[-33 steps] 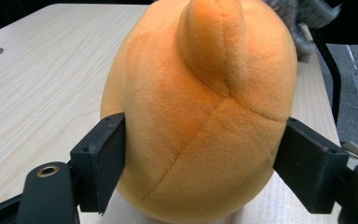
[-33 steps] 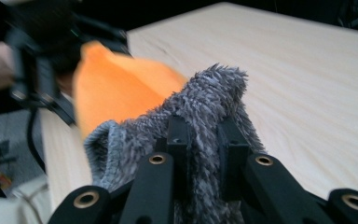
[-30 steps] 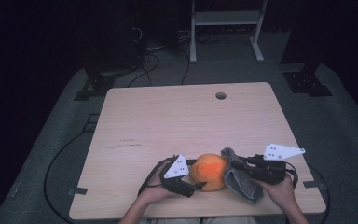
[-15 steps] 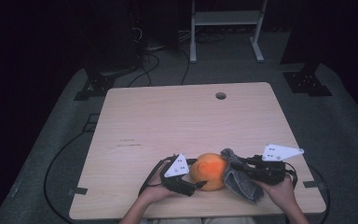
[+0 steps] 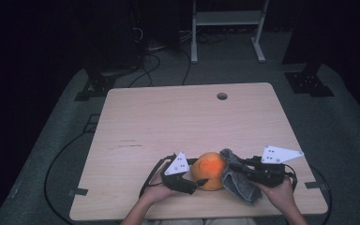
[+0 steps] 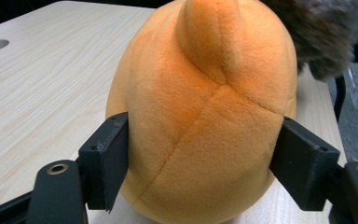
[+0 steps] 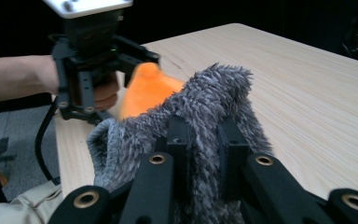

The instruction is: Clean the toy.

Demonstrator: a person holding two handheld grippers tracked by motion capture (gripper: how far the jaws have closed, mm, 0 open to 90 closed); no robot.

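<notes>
Orange plush, a rounded soft toy (image 5: 210,170), was set on the pale wooden table (image 5: 187,122) near its front edge, between the two tools. It was clasped at both flanks by the left gripper (image 6: 200,163), whose jaws had just been closing upon it. A shaggy grey fleece cloth (image 7: 200,116) was pinched in the tightly closed right gripper (image 7: 204,154) and was held against the toy's right side.
</notes>
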